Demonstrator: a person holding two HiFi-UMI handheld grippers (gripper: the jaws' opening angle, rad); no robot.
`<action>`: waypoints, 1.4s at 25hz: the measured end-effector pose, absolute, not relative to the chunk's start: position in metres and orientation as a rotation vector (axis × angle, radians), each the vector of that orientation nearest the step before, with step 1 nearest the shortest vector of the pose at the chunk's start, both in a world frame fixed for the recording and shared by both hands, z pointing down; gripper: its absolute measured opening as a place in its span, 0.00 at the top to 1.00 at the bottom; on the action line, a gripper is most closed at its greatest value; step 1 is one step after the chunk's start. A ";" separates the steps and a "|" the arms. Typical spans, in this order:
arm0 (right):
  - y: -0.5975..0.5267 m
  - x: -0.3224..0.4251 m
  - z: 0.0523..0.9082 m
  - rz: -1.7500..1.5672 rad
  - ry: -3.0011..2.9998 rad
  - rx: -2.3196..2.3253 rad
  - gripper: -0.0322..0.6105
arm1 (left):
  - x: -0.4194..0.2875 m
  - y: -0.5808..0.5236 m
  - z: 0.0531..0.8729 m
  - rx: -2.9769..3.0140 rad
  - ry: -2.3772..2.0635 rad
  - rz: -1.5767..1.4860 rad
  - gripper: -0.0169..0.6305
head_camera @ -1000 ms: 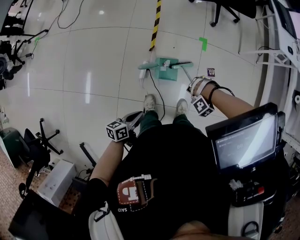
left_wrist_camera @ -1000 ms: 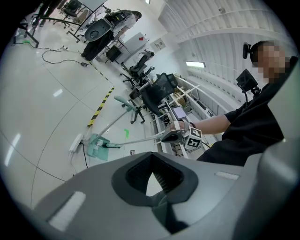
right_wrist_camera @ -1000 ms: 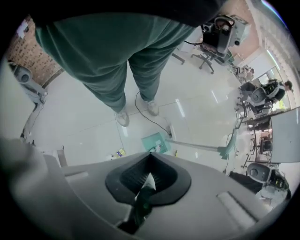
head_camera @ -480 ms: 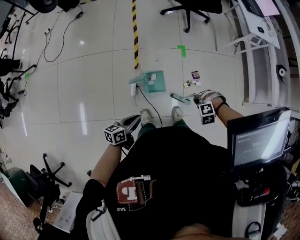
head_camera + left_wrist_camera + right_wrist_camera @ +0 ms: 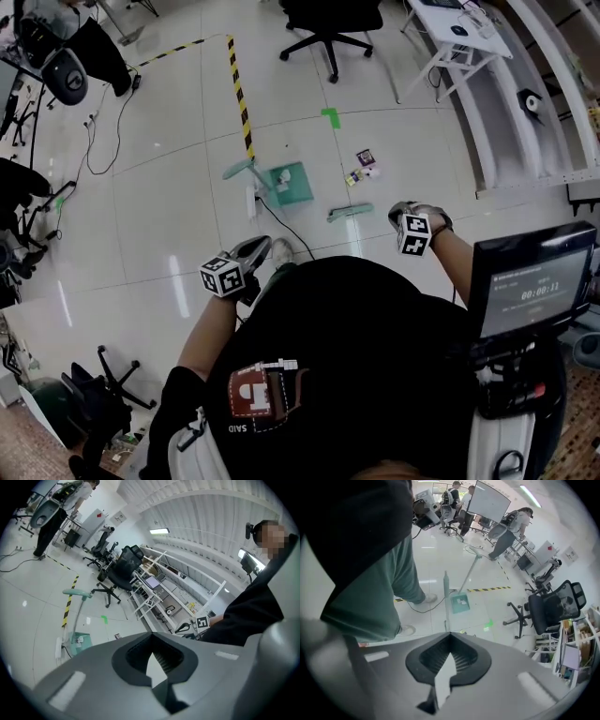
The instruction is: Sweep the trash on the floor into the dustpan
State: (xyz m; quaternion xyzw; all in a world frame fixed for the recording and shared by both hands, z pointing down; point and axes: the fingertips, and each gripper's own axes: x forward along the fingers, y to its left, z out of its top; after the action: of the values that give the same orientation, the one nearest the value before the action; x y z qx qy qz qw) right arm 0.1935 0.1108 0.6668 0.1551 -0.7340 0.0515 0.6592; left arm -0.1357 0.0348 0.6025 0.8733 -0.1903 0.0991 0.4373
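Note:
A teal dustpan (image 5: 292, 184) stands on the white floor with its long handle (image 5: 238, 170) leaning left; white scraps lie in the dustpan (image 5: 460, 603). The green broom (image 5: 349, 214) lies flat on the floor, right of the pan. Two small packets of trash (image 5: 362, 161) lie beyond the broom. My right gripper (image 5: 405, 212) hangs above the floor near the broom, shut and holding nothing. My left gripper (image 5: 254, 249) is by the person's left shoe, jaws closed with nothing between them. In the left gripper view the dustpan (image 5: 78, 642) shows past the left gripper (image 5: 151, 633).
A power strip and black cable (image 5: 281, 225) run beside the dustpan. Yellow-black tape (image 5: 238, 94) and a green tape mark (image 5: 330, 116) lie farther out. A black office chair (image 5: 323, 23) and white shelving (image 5: 506, 103) stand at the back right. Other people stand far off.
The right gripper was at the broom's handle; now the broom lies on the floor and the gripper has lifted away and rolled. Both grippers rose; the view pulled back.

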 end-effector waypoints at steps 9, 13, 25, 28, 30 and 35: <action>0.165 0.146 0.710 -0.034 -1.904 0.162 0.49 | -0.131 0.161 0.603 2.018 -0.911 0.048 0.99; 0.143 0.052 0.758 -0.083 -1.969 0.032 0.18 | -0.187 0.247 0.607 1.894 -1.030 0.113 0.99; 0.131 0.047 0.815 0.223 -1.962 0.279 0.82 | -0.264 0.247 0.631 1.774 -0.954 0.241 0.99; 0.130 0.084 0.761 0.400 -1.967 0.445 0.82 | -0.243 0.209 0.624 1.887 -0.797 0.221 0.99; 0.124 0.105 0.722 0.490 -1.988 0.580 0.82 | -0.222 0.182 0.620 1.974 -0.721 0.222 0.99; 0.176 0.136 0.646 0.563 -2.075 0.722 0.82 | -0.158 0.181 0.583 2.098 -0.685 0.153 0.99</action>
State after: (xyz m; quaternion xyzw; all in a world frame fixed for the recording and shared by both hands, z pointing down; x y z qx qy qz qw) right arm 0.1361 0.1758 0.6462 0.2886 -0.8289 0.2248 0.4232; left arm -0.1579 0.1808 0.5832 0.8477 -0.2769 0.0617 0.4482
